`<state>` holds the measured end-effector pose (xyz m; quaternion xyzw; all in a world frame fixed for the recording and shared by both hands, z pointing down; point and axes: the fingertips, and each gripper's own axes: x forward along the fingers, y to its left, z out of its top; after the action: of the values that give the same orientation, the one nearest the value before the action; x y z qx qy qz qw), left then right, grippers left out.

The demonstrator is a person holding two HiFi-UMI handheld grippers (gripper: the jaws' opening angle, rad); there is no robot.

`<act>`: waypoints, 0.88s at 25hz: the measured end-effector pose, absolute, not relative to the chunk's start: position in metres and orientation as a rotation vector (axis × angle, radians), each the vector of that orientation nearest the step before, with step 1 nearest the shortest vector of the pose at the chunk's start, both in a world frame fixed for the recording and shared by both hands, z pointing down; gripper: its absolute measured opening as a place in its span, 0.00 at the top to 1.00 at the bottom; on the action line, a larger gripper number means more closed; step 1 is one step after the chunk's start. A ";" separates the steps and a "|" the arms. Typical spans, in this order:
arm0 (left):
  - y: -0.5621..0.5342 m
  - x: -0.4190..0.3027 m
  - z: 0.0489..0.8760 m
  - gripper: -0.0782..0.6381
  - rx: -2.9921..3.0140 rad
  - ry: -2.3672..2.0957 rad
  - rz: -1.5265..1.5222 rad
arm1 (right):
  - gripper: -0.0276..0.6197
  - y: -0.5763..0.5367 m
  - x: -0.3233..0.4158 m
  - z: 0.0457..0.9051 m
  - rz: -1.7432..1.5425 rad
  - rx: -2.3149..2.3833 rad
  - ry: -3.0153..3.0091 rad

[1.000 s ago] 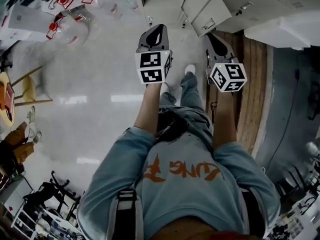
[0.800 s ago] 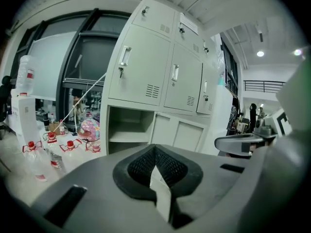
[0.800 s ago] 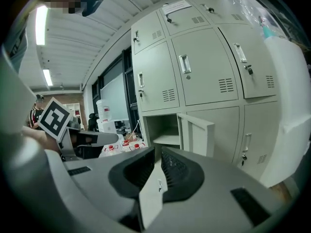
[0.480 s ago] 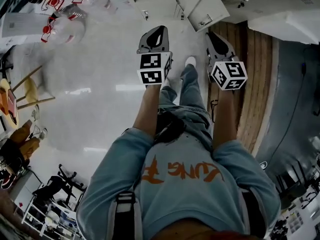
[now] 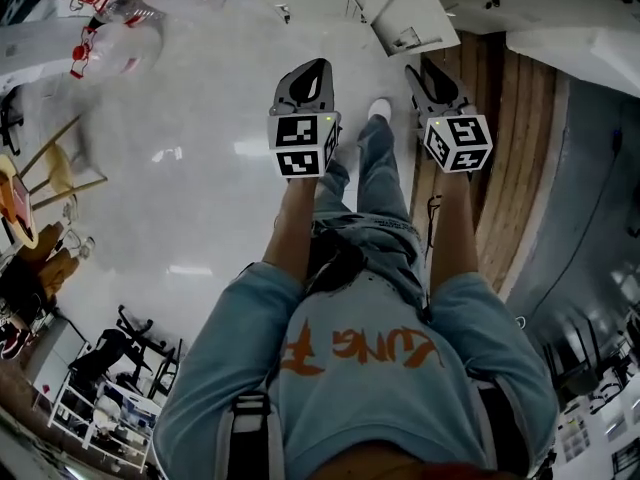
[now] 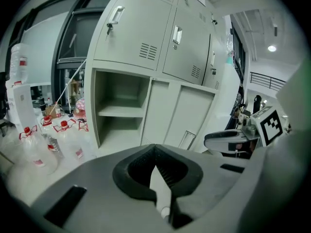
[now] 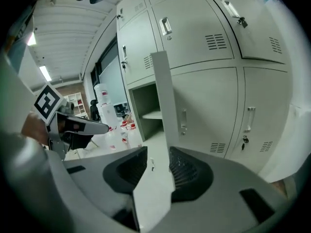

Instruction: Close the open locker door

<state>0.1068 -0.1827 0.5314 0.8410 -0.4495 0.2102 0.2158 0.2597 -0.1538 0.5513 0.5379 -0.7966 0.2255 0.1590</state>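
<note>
Locker door [image 7: 163,96] is found swung open on the lower tier of the locker bank [image 6: 146,42], hinged at the right edge of an open compartment [image 6: 119,113] in which one shelf is seen. Its free edge is turned toward the right gripper [image 7: 158,154]. That gripper's jaws have just been opening and are set apart. The door's edge is seen in line with the gap, but neither pad is pressed on it. The left gripper [image 6: 155,147] is held level beside it, tips closed together and empty. Red-capped bottles [image 6: 53,130] are noted on the floor [image 5: 200,168], left of the bank.
</note>
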 end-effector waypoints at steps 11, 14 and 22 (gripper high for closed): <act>-0.185 0.130 0.571 0.87 2.248 -1.242 0.623 | 0.74 -0.180 0.280 0.604 0.617 1.380 -2.259; -0.185 0.131 0.580 0.87 2.213 -1.256 0.622 | 0.74 -0.186 0.278 0.610 0.621 1.318 -2.290; -0.195 0.127 0.587 0.87 2.125 -1.337 0.590 | 0.73 -0.194 0.266 0.618 0.568 1.146 -2.321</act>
<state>0.1273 -0.1949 0.5871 0.7916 -0.4981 0.2197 0.2775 0.2656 -0.1939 0.6184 0.4194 -0.8495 0.2078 0.2434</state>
